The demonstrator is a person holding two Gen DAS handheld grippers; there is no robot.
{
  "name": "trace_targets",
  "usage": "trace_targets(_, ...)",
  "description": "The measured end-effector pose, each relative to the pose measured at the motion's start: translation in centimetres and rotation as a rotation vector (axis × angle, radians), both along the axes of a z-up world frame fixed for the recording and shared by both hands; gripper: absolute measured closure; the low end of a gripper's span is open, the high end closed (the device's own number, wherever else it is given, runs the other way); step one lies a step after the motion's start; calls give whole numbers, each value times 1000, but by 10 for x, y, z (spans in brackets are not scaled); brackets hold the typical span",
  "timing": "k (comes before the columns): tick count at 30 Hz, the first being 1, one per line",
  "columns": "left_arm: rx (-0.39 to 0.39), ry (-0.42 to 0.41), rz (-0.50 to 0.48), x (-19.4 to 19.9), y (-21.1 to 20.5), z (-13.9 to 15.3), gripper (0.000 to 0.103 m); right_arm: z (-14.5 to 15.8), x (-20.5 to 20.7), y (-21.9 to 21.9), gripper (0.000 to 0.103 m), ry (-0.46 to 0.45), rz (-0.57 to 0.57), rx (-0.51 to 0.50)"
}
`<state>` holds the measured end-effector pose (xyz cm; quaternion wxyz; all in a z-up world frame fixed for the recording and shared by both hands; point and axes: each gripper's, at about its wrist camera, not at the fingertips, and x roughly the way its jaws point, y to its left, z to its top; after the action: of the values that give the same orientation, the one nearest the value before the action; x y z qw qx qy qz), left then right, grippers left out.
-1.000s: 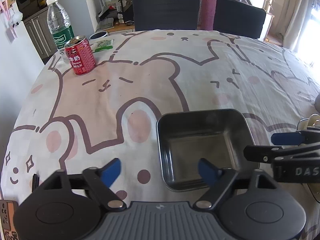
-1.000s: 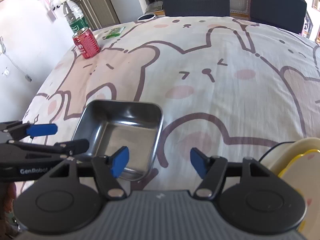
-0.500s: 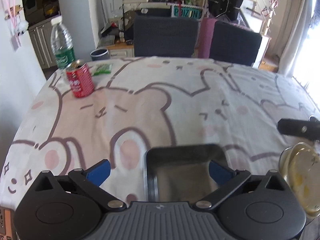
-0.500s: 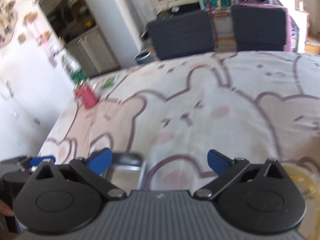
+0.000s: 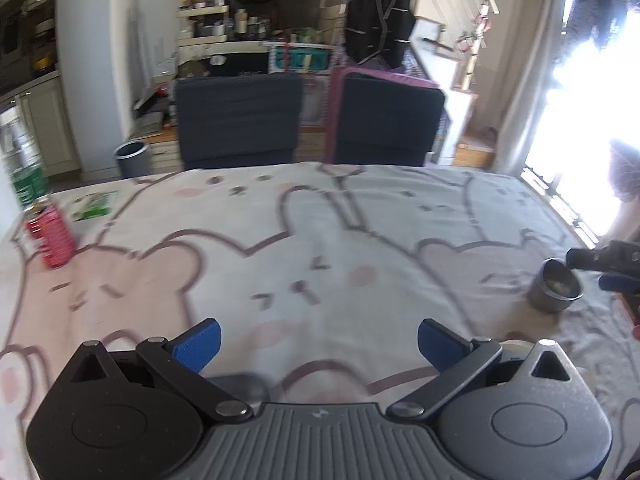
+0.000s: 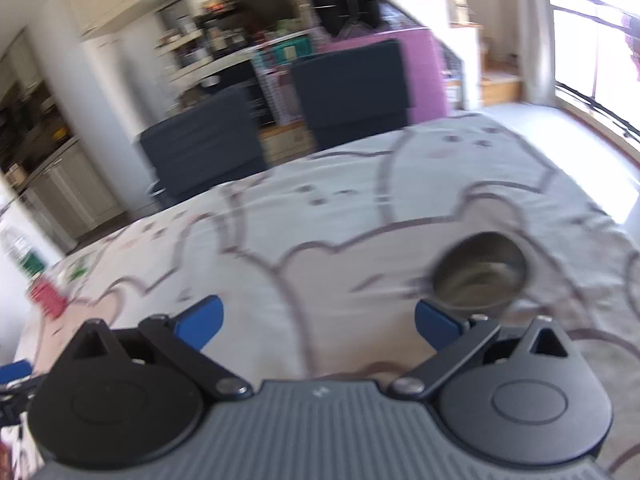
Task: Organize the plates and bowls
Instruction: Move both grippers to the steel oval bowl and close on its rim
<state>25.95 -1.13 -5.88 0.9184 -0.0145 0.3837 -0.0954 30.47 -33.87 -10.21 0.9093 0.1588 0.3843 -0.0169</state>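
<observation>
Where your right claw points, one small round metal bowl stands upright on the worktop, dull grey, just beyond its right fingertip. Both your claws are released, jaws just widened, nothing between them; the left claw hangs over bare cloth. You have two dark chairs, one red can, one bottle cut off at left, everything motion-blurred.

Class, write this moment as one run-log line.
left claw: open, empty | right claw: open, empty | metal bowl: on tablecloth, ahead of right claw
</observation>
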Motion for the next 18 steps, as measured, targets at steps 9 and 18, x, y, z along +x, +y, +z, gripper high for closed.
trace_targets(9,-215,59,-65,22,-81,-1,0,-24,9,-85,0,60,-170,-53)
trace_targets(18,-352,100,-166,50,-160,-16,27,-45,26,-156,33,118,-208,0)
